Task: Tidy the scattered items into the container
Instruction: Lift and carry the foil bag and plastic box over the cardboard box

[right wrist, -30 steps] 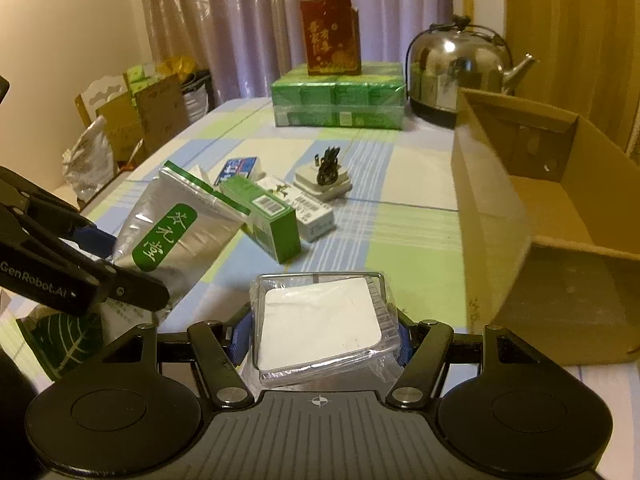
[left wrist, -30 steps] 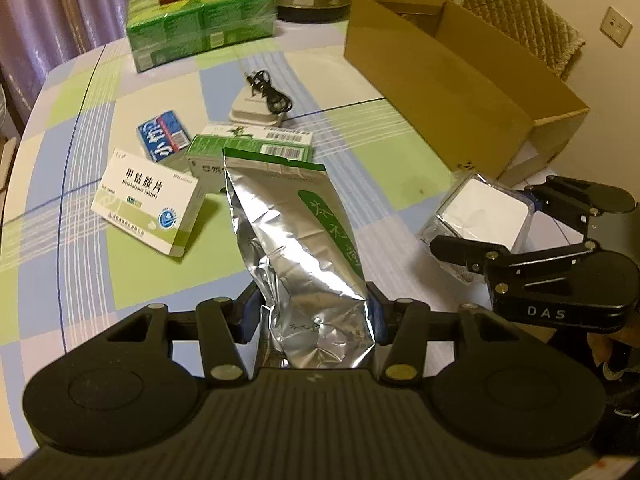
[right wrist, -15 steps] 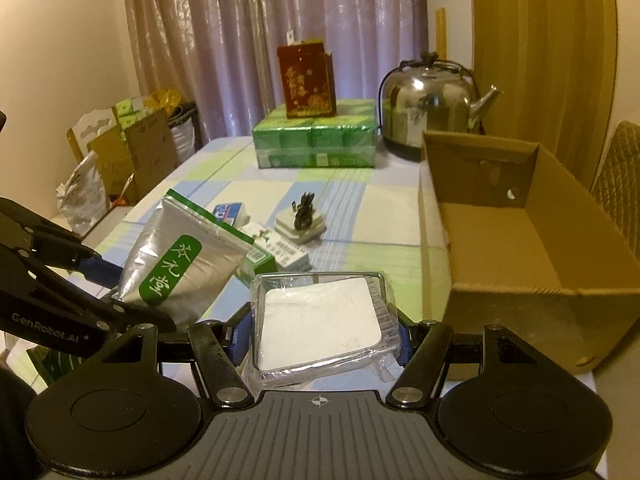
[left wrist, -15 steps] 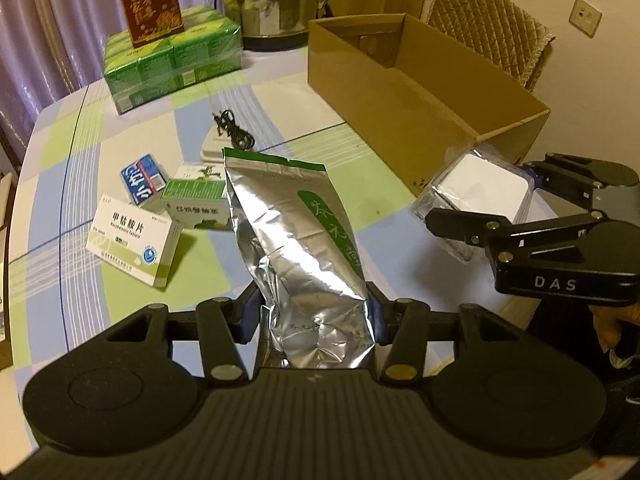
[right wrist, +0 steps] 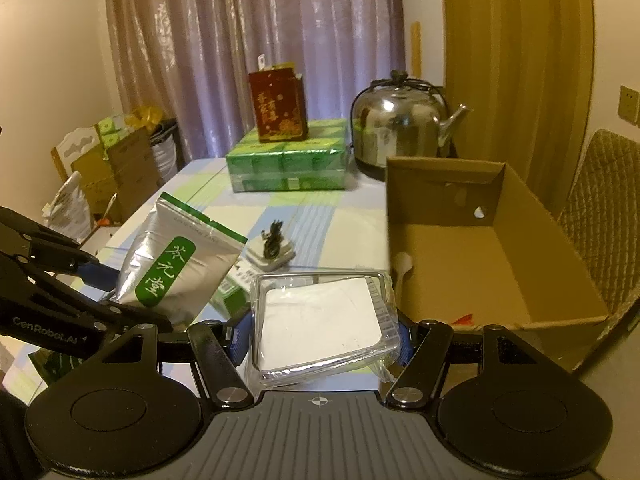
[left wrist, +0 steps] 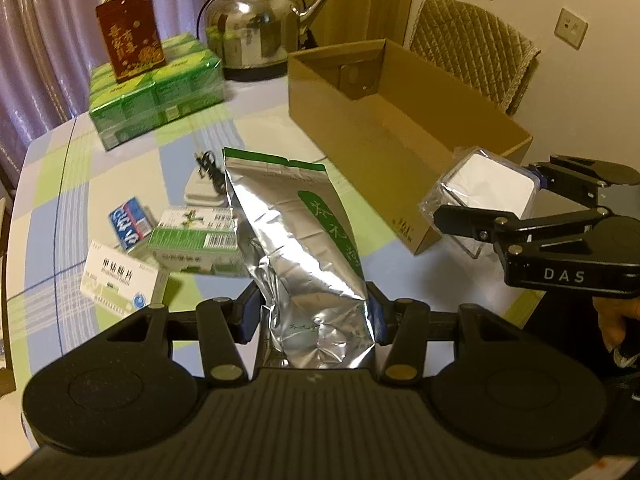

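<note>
My left gripper is shut on a silver foil pouch with a green label, held up above the table. A clear plastic case with a white insert is clamped in my right gripper, raised near the front left corner of the open cardboard box. From the left wrist view, the right gripper and its case hang just beside the box. A white charger with a black cable, a green box, a white medicine box and a small blue packet lie on the tablecloth.
A steel kettle stands behind the box. A red carton sits on stacked green packs at the table's far side. A padded chair stands behind the box. Bags and cartons crowd the floor at the left.
Both grippers have risen and tilted up with their loads. The box and kettle now sit lower and nearer in view. The right gripper has come closer to the box's corner.
</note>
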`<state>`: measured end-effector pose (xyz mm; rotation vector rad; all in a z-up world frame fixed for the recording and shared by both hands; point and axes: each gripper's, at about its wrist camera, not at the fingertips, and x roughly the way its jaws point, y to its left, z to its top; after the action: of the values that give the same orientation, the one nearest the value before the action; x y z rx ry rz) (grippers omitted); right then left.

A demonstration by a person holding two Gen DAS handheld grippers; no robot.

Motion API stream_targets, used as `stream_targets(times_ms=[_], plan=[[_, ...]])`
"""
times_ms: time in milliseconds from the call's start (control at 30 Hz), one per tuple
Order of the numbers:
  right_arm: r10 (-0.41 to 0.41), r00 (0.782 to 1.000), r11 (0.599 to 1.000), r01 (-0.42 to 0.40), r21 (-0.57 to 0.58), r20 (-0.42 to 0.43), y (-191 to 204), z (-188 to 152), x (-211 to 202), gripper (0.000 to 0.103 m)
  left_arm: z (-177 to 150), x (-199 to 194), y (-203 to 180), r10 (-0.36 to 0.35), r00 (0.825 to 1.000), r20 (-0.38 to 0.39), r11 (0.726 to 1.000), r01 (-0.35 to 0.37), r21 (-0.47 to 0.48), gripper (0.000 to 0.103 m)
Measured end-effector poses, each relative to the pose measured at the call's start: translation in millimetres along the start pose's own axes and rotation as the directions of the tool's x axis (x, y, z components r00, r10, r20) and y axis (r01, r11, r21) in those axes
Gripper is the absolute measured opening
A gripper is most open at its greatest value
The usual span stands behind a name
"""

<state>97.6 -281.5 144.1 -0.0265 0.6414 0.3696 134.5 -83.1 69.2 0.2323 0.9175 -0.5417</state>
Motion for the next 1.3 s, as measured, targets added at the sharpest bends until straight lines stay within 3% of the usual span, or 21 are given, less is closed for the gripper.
stream_targets(times_ms=[500, 1033, 1300], plan=[[-0.111, 0.993, 0.993, 0.109, 0.046, 0.038, -71, 32, -13, 0.063, 79, 21, -42, -0.088, 0.995, 0.049, 0.994, 0.084, 0.068, 0.047], [-0.186, 0.982, 0.981, 0.185, 0.059, 0.017, -159, 68, 19, 0.063, 176, 89, -64, -0.182, 0.979, 0.093, 0.981, 0.187, -0.046, 0.047], [-0.193, 0.981, 0.980, 0.194, 0.045, -0.031, -183, 65, 55, 0.063, 200, 141, -74, -0.191, 0.980, 0.062, 0.979, 0.195, -0.058, 0.047]])
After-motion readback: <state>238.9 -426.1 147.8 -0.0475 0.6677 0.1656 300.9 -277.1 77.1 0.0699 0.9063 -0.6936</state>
